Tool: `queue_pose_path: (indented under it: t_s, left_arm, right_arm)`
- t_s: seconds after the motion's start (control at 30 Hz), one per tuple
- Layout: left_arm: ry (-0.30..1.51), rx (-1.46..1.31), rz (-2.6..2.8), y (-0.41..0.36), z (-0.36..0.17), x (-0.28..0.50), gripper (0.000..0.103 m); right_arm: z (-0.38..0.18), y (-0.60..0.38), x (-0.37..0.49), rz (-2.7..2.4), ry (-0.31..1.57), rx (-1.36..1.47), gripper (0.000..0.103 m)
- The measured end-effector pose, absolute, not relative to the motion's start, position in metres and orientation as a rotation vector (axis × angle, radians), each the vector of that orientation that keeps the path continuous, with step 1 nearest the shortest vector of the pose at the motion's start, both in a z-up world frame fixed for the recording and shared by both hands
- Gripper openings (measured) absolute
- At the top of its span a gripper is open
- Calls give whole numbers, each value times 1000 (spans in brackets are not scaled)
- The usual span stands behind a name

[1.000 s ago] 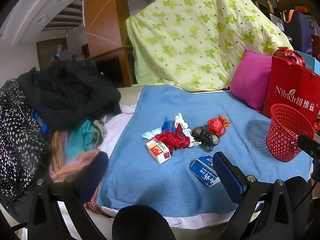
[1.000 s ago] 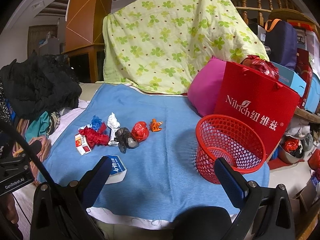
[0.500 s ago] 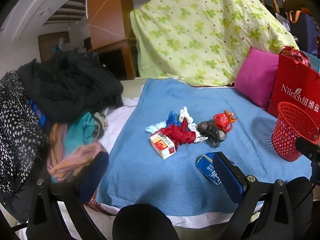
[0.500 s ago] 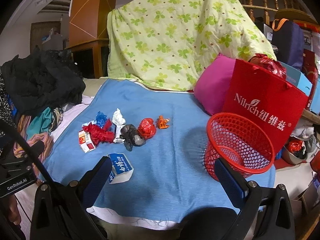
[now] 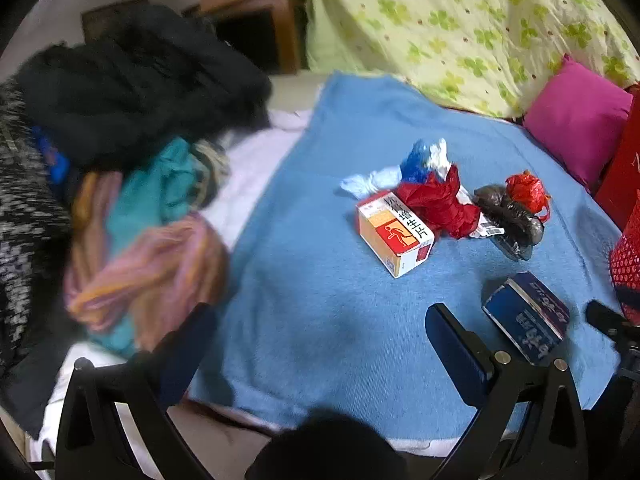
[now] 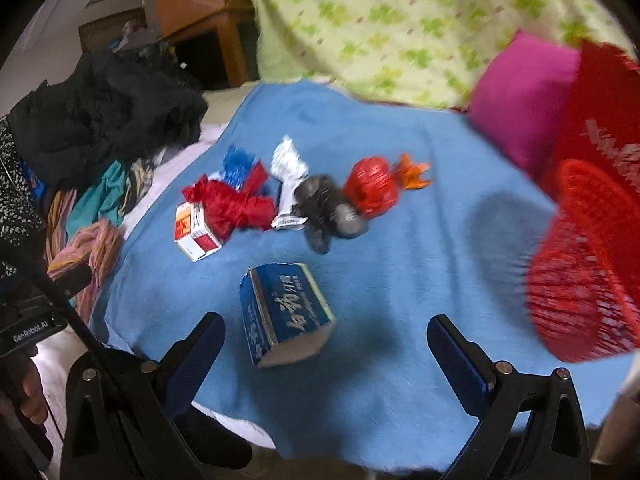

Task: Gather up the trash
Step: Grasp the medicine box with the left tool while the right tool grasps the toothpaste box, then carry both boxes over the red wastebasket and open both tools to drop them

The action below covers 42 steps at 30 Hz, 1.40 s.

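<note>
Trash lies on a blue blanket (image 5: pixel 320 280): a white-and-orange box (image 5: pixel 394 232), a crumpled red wrapper (image 5: pixel 438 202), a dark bag (image 5: pixel 510 218), a red bag (image 5: pixel 526 192) and a blue box (image 5: pixel 528 316). My left gripper (image 5: pixel 320 332) is open above the blanket's near edge, short of the white box. In the right wrist view the blue box (image 6: pixel 284 312) lies just ahead of my right gripper (image 6: pixel 326 332), between its finger lines but untouched; the jaws are wide and closing. A red mesh basket (image 6: pixel 580 264) stands at the right.
A heap of dark and coloured clothes (image 5: pixel 132 140) fills the left side. A green flowered quilt (image 5: pixel 460 20), a magenta pillow (image 5: pixel 576 116) and a red paper bag (image 6: pixel 600 120) line the back and right. A person's hand (image 6: pixel 28 392) holds the left gripper's handle.
Both grippers have dropped and moved in toward the trash, tilting downward. The blue box now sits close before the right gripper; the white box looms larger for the left.
</note>
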State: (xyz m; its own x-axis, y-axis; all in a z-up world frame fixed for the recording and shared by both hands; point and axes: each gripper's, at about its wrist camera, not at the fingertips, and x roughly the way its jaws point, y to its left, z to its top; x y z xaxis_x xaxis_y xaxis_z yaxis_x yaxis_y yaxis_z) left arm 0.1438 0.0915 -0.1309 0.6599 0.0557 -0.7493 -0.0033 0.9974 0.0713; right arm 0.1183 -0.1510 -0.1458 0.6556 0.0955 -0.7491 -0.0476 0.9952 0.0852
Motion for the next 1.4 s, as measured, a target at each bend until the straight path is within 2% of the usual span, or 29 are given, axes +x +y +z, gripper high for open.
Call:
queue_pose_path:
  t_s: [0.03,0.1,0.27,0.4,0.47,0.53,0.6,0.63,0.93,1.13,1.4]
  left_arm:
    - [856,51,21,91,-135,153,103]
    - [894,27,-15,89,-141,175,103]
    - [957,-14,-84,65,-157,222,103]
    - [1024,10,-81,43,-181,255,103]
    - [1055,14,-71,38,-190,265,103]
    - [1064,-16,-68,37,-196,269,92]
    - [1090,-51,-89,37,-203,270,60]
    - [1108,-70,-101,38,-206,271,56]
    - [1018,-52,-95,43,-192,220,55]
    - [879,-4,-91,38,-147,170,55]
    - [697,150,-376,-58,-71,133,55]
  right_arm:
    - [-154,-150,128,96,877,67,91]
    - [-169,-149,145,133,934,110,85]
    - [-198,-147,169,217,1041,215,82]
    - [-214,-142,171,237,1079,223,69]
    - [-215,-142,168,238,1066,228,68]
    - [-212,-141,164,245,1050,217,67]
    - [-208,-138,159,245,1022,193,66]
    - [-205,-139,156,248,1013,189,66]
    - [-173,-170,131,231,929,291,65]
    - [-131,-203,103,184,809,325,65]
    - [-70,-284,52,33,601,427,65]
